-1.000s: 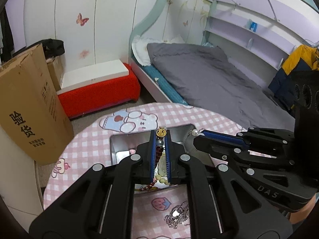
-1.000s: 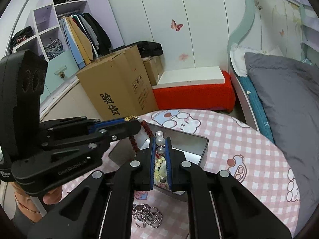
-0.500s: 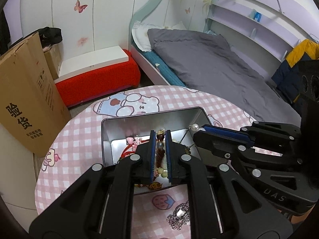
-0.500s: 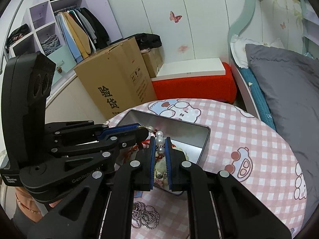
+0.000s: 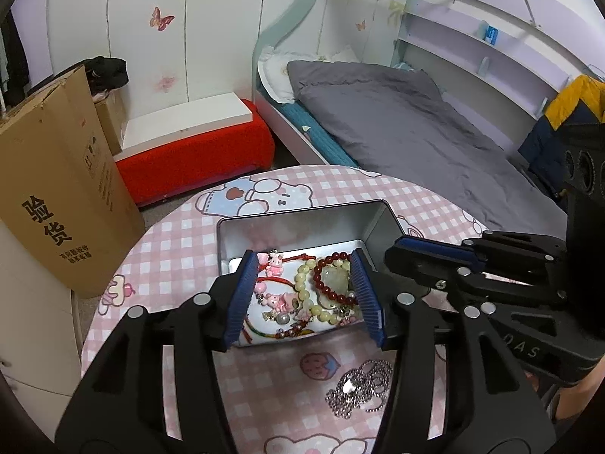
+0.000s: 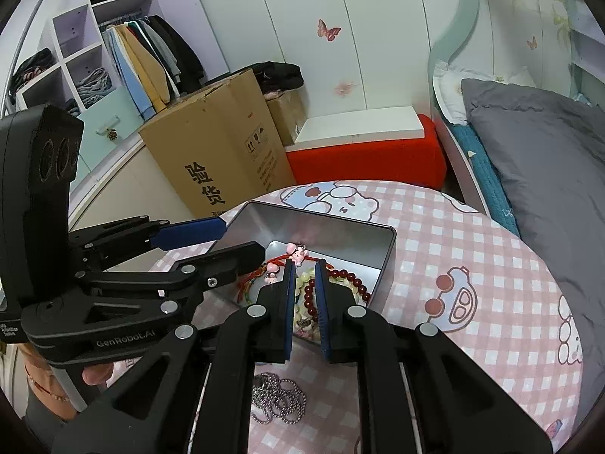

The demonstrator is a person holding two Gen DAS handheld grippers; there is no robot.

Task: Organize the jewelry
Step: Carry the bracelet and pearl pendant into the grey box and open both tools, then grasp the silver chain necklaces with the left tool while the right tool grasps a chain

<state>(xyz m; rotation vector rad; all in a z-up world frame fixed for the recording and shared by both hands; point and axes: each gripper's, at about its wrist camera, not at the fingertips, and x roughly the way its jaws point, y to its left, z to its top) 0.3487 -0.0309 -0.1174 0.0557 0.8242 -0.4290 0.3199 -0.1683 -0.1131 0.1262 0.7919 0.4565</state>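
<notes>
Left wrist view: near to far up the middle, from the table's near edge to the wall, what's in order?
Silver ball-chain necklace → strawberry print on the tablecloth → open metal tin holding beaded bracelets → bear print → red bench → butterfly sticker on the wall.

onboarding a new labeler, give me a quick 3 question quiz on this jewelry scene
1. True or false: the silver ball chain lies inside the metal tin.
2. Which beads lie in the tin beside the pale green bracelet? A) blue B) dark red C) black
3. Fill in: the left gripper hangs over the tin with its jaws ____.

Key: 1 false, it lies on the pink checked tablecloth in front of the tin. 2 B, the dark red bead bracelet. 3 opening, gripping nothing.
</notes>
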